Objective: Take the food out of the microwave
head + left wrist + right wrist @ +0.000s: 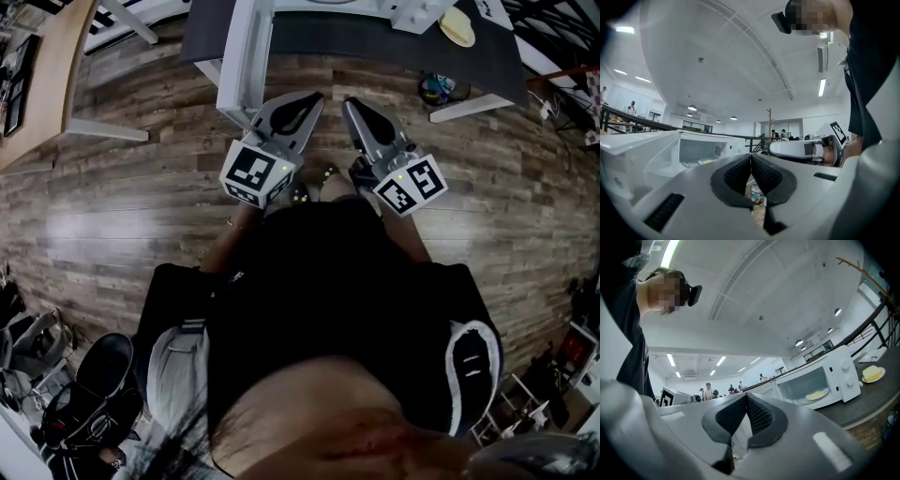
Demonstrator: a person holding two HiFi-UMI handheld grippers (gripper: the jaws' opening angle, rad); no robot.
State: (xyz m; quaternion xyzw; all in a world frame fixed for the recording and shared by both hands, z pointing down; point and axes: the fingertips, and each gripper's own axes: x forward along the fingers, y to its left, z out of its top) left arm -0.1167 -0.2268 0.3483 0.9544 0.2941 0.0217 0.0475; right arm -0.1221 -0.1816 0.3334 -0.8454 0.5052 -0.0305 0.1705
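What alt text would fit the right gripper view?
The right tongs, shut and empty, fill the foreground; beyond, at right, a white microwave on a dark counter holds pale yellow food. Another plate of food sits beside it.

No readable text, label, brand or number shows anywhere; the grippers' cubes bear only square markers.

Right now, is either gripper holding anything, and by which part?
Nothing is held: left gripper and right gripper are both shut and empty; the food lies in the microwave.
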